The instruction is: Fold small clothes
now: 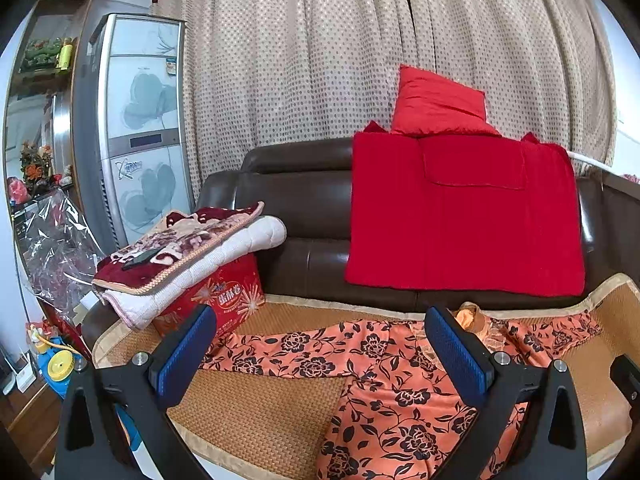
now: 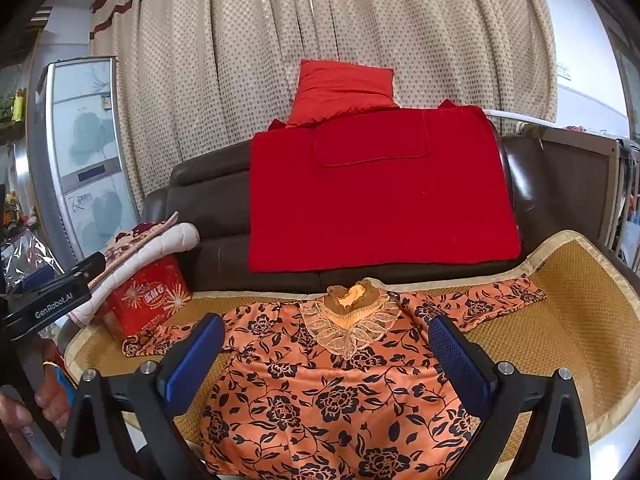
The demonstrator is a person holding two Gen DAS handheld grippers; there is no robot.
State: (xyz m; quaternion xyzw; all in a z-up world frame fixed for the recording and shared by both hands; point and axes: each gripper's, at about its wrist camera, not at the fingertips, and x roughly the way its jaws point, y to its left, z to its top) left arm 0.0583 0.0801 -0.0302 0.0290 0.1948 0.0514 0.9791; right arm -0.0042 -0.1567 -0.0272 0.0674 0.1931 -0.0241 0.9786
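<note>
**Floral blouse lies spread on sofa mat as both tongs hover apart**

Blouse point(image 2: 328, 396) in orange with black roses lies face up and flat on a woven mat point(image 2: 568, 320) covering the seat of a dark brown sofa point(image 2: 208, 216), filling the lower centre of the right wrist view. Its lace collar point(image 2: 352, 320) points toward the sofa back, and both sleeves stretch out sideways, one toward the lower left of the frame, one toward the right.

Right tongs point(image 2: 328, 360) hang above the garment's chest, blue pads wide apart, gripping nothing. Left tongs point(image 1: 324, 352) are likewise spread and empty, low in the left wrist view over the blouse's sleeve and the bare mat beside it.

Behind, a red blanket point(image 2: 380, 196) drapes over the sofa back, with a red cushion point(image 2: 344, 88) standing on top against a dotted beige curtain point(image 2: 280, 40). At the left of the frame a red printed box point(image 2: 148, 300) sits on the mat, carrying a folded quilt point(image 1: 192, 256). A tall floral-panelled appliance point(image 1: 140, 120) stands at the upper left.
</note>
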